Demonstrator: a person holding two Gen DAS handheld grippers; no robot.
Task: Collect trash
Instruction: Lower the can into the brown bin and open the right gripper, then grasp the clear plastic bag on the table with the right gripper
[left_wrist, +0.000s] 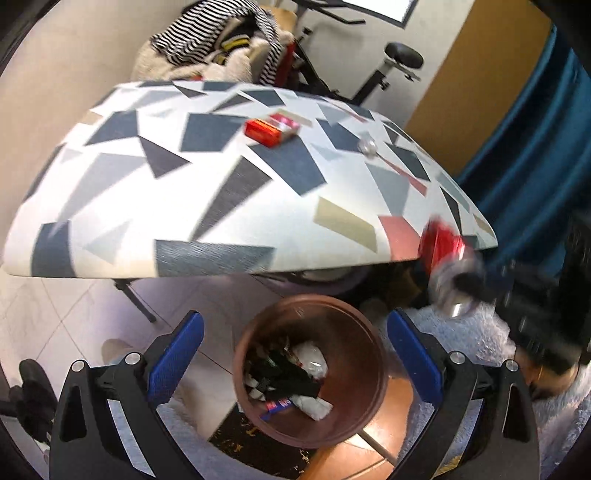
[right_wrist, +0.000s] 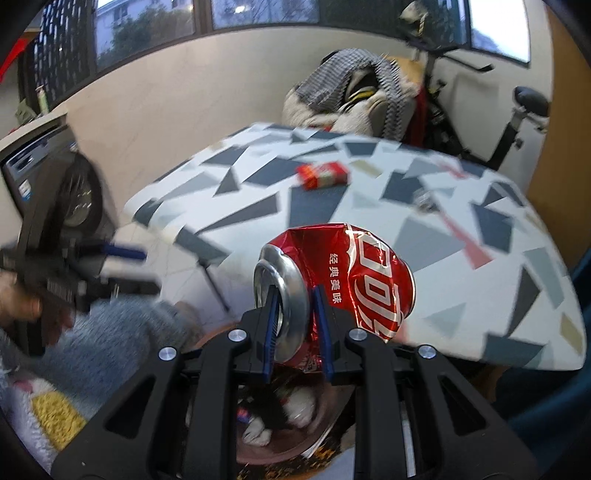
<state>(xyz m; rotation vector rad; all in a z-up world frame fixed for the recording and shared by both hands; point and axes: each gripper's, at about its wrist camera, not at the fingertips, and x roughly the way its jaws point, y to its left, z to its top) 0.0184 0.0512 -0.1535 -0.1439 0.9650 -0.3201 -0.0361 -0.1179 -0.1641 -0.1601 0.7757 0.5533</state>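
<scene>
Above the brown bin (right_wrist: 325, 424) of wrappers, the right gripper (right_wrist: 295, 332) clamps a crushed can (right_wrist: 351, 277).

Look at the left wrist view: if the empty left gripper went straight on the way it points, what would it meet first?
Most likely the brown trash bin, which sits between the open left gripper fingers, though depth is unclear.

Indoor daylight, fairly bright, coming from windows (right_wrist: 147, 26) across top of right wrist view; sky patch blown out upper right. Strong fisheye bend, black vignette at all corners. Left wrist view: motion blur on red can (left_wrist: 443, 254) at right edge and on table cover (left_wrist: 221, 177). Right wrist view: can (right_wrist: 347, 280) sharp with glare streaks, left gripper (right_wrist: 110, 266) smeared at left, bin (right_wrist: 288, 424) below dim, shadowed.
</scene>
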